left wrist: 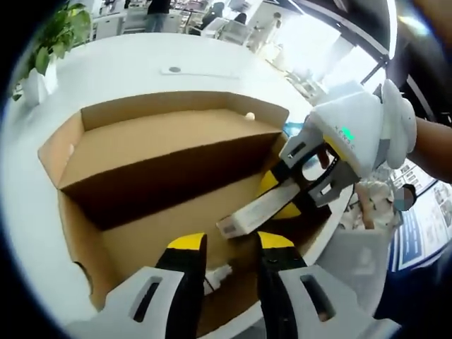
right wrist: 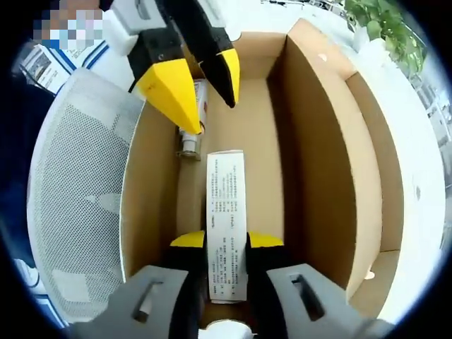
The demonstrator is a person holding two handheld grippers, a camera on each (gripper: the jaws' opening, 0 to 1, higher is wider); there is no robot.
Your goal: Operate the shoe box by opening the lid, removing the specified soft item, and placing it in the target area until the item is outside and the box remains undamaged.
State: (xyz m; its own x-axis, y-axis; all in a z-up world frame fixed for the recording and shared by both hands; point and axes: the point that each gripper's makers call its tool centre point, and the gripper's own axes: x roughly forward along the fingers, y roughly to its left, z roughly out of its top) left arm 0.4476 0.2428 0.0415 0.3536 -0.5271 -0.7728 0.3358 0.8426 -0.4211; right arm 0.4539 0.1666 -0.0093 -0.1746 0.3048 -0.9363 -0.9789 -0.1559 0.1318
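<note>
The brown cardboard shoe box (right wrist: 318,155) lies open on the round white table (left wrist: 127,70). At the right gripper view's lower centre, the right tongs (right wrist: 226,244) pinch a flat white printed packet (right wrist: 226,205) inside the box; the left tongs (left wrist: 231,247) hover spread nearby. Removal is underway; next, lift the packet clear of the walls

Shoe box (right wrist: 311,155) top open; far half free, left hand-held gripper (right wrist: 201,74) crowds one end.

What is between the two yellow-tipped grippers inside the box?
In the right gripper view, bare cardboard box floor and the far half of the white tube that the right gripper clamps, reaching toward the left gripper.
</note>
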